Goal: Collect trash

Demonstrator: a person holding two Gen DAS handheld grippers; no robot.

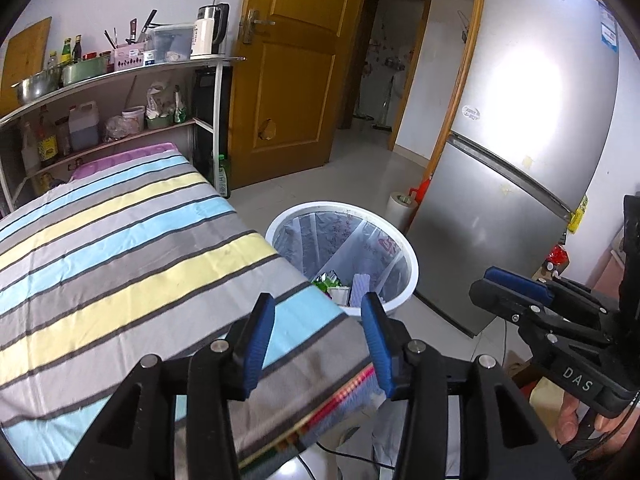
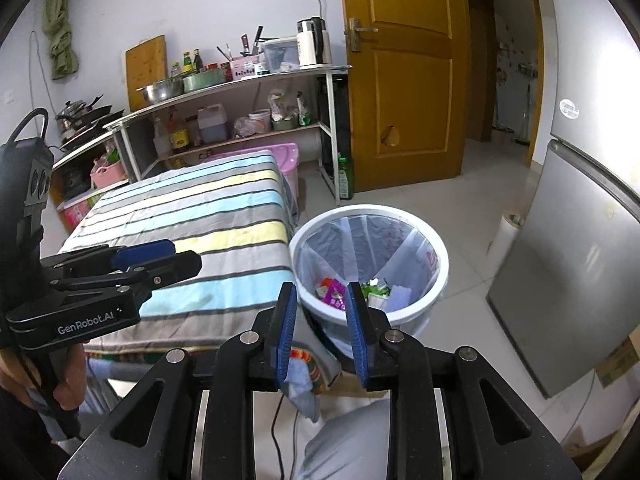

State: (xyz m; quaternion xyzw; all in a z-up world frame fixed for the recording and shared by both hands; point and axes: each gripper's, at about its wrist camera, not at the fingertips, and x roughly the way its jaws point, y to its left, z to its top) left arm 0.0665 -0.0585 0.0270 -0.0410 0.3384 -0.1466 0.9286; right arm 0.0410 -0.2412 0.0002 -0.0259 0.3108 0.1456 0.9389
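A white bin [image 1: 320,205] [image 2: 368,210] with a clear liner stands on the floor by the corner of the striped-cloth table [image 1: 120,240] [image 2: 208,208]. Crumpled wrappers [image 1: 340,284] [image 2: 352,292], green, pink and white, lie at its bottom. My left gripper [image 1: 318,300] hangs over the table's near corner, open, with nothing between its blue pads. It also shows at the left of the right wrist view [image 2: 180,258]. My right gripper [image 2: 320,292] is beside the table edge, pointing toward the bin. Its jaws are apart and empty. From the left wrist view it appears at the right [image 1: 480,286].
A silver fridge [image 1: 520,160] [image 2: 580,260] stands right of the bin, with a white roll [image 1: 400,208] at its foot. A metal shelf [image 1: 120,72] with pots and bottles is behind the table. A wooden door [image 1: 296,80] and a green bottle [image 1: 224,176] are beyond.
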